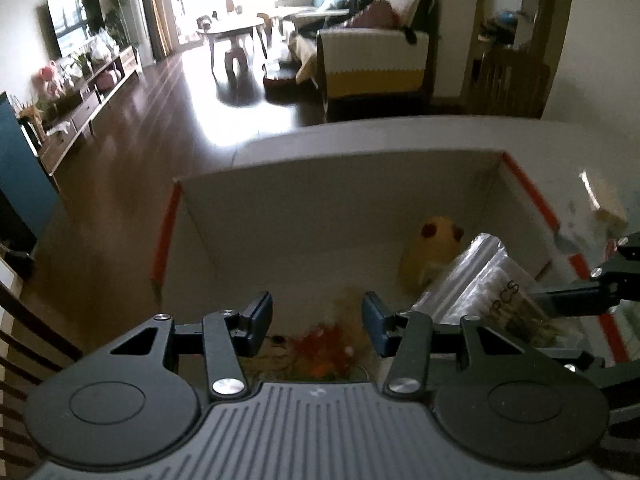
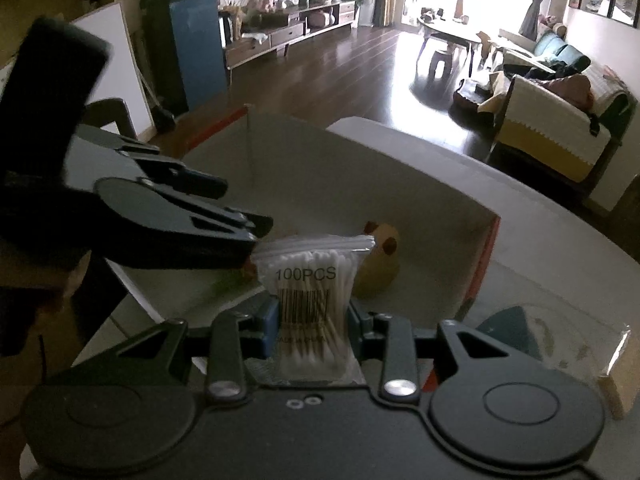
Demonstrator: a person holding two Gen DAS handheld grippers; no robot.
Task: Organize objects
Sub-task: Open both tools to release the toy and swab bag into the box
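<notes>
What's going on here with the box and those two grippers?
A person is tidying small things into an open cardboard box using two handheld grippers. The right gripper is clamped on a clear bag of cotton swabs, holding it over the box. The left gripper is open and empty above the box's near side. Already inside are a yellow plush toy and something red and orange too blurry to identify.

White box (image 1: 320, 208) red-edged; yellow toy (image 1: 430, 256); black-barcoded clear bag (image 2: 308, 304)
</notes>
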